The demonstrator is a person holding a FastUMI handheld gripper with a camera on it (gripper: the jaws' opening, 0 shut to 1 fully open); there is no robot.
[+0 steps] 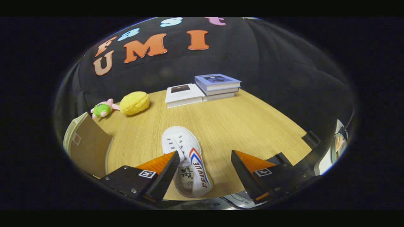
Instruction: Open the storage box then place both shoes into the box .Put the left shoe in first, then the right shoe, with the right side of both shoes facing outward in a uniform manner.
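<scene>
Between the spread gripper fingers lies a white shoe; storage box interior seemingly hidden.

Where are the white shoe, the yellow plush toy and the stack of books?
white shoe (186,157), gripper view, on its laced upper, between the open fingers.
yellow plush toy (134,103), gripper view, on its ridged top.
stack of books (217,82), gripper view, on the top cover.

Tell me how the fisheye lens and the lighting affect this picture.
Gripper view: the wooden table's far edge bows into a curve; the white sneaker, between the open tongs, looks sharp and evenly lit; the books appear slightly soft; shadows are faint.
</scene>
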